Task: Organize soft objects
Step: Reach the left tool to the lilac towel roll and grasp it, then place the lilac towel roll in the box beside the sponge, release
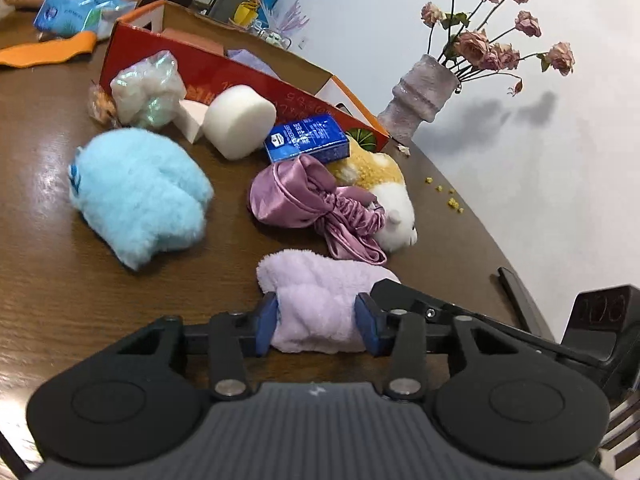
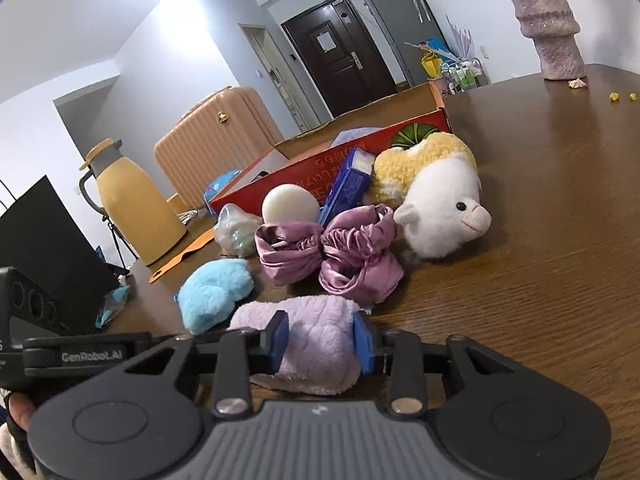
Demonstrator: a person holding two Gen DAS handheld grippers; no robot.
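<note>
A fluffy lilac cloth (image 1: 316, 300) lies bunched on the brown table (image 1: 48, 280), nearest me. My left gripper (image 1: 316, 320) is shut on it, its blue pads (image 1: 267, 320) pressing into both sides. My right gripper (image 2: 320, 342) is shut on the same lilac cloth (image 2: 316, 332) from the other side. Beyond it lie a purple satin bonnet (image 1: 304, 196), a white and yellow plush animal (image 1: 384, 196), a pale blue fluffy toy (image 1: 136, 192), a white foam cylinder (image 1: 240, 120), a blue packet (image 1: 308, 138) and a clear bag of stuffing (image 1: 146, 88). An open orange cardboard box (image 1: 192, 56) stands behind them.
A vase of dried roses (image 1: 420, 88) stands near the table's far edge, with yellow crumbs (image 1: 448, 196) beside it. A yellow jug (image 2: 132, 208), an orange strip (image 2: 180, 258) and a black bag (image 2: 44, 248) sit at the left. A peach suitcase (image 2: 212, 144) stands beyond the table.
</note>
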